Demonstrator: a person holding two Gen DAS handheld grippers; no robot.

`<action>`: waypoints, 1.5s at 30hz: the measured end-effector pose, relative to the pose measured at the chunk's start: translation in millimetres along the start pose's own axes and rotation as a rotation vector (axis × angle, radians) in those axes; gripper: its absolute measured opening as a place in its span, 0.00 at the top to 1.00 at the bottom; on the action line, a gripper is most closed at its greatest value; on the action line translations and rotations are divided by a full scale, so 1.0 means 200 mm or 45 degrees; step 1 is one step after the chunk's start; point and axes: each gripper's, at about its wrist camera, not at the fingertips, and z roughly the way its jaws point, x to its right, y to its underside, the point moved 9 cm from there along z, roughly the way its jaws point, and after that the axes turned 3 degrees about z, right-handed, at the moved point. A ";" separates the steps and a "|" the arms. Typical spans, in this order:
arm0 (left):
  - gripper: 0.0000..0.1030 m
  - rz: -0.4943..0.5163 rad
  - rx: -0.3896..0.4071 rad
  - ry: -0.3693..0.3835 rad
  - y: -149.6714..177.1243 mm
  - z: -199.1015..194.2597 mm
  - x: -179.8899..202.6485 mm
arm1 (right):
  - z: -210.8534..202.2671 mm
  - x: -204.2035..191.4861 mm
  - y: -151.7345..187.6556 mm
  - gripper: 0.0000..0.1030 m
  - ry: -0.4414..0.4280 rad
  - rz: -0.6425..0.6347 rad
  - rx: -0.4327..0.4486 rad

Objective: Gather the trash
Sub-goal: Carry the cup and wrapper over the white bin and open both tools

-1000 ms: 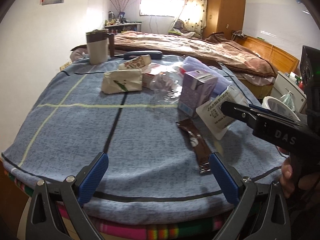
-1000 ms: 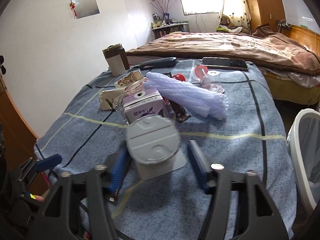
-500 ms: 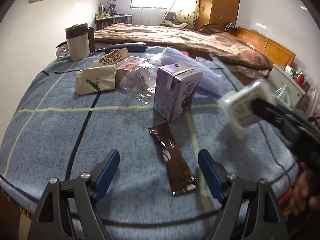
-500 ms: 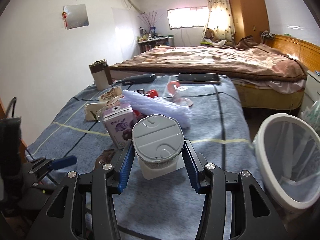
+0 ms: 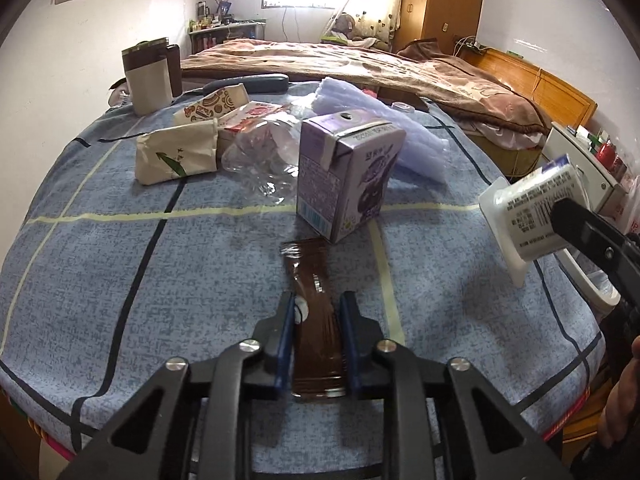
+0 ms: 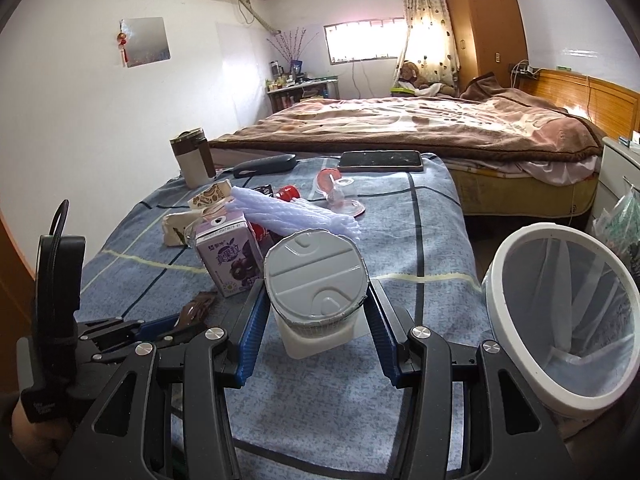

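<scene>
Two pieces of trash are gripped, bin waits at right.

Our right gripper (image 6: 316, 316) holds the yogurt cup (image 6: 316, 280) above the table (image 5: 120, 280), near the white bin (image 6: 560, 320); our left gripper (image 5: 316, 320) has its fingers narrow around the brown wrapper (image 5: 316, 320) lying before the purple carton (image 5: 348, 176). Next we should carry the cup over the bin.

Wrapper (image 5: 314, 292) before carton (image 5: 346, 176)
</scene>
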 end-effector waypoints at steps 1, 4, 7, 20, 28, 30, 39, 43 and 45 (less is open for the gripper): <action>0.78 -0.004 0.001 0.004 0.00 0.00 0.00 | 0.00 0.00 0.00 0.51 0.001 0.004 0.000; 0.79 0.000 0.014 0.025 -0.01 -0.02 0.02 | -0.01 0.03 0.00 0.51 0.005 0.017 0.004; 0.79 0.010 0.035 0.035 -0.02 -0.04 0.04 | -0.01 0.04 0.00 0.51 0.011 0.025 0.008; 0.79 0.094 0.119 0.077 -0.14 -0.19 0.21 | -0.10 0.13 -0.03 0.51 0.032 0.066 0.044; 0.79 0.193 0.175 0.129 -0.26 -0.22 0.44 | -0.21 0.32 -0.10 0.51 0.111 0.133 0.101; 0.79 0.219 0.188 0.155 -0.29 -0.22 0.51 | -0.22 0.37 -0.12 0.51 0.140 0.146 0.110; 0.79 0.355 0.212 0.324 -0.40 -0.18 0.92 | -0.32 0.71 -0.17 0.51 0.321 0.234 0.143; 0.79 0.399 0.208 0.402 -0.43 -0.15 1.09 | -0.33 0.87 -0.16 0.51 0.402 0.284 0.131; 0.79 0.417 0.201 0.434 -0.44 -0.13 1.16 | -0.34 0.94 -0.15 0.51 0.439 0.304 0.119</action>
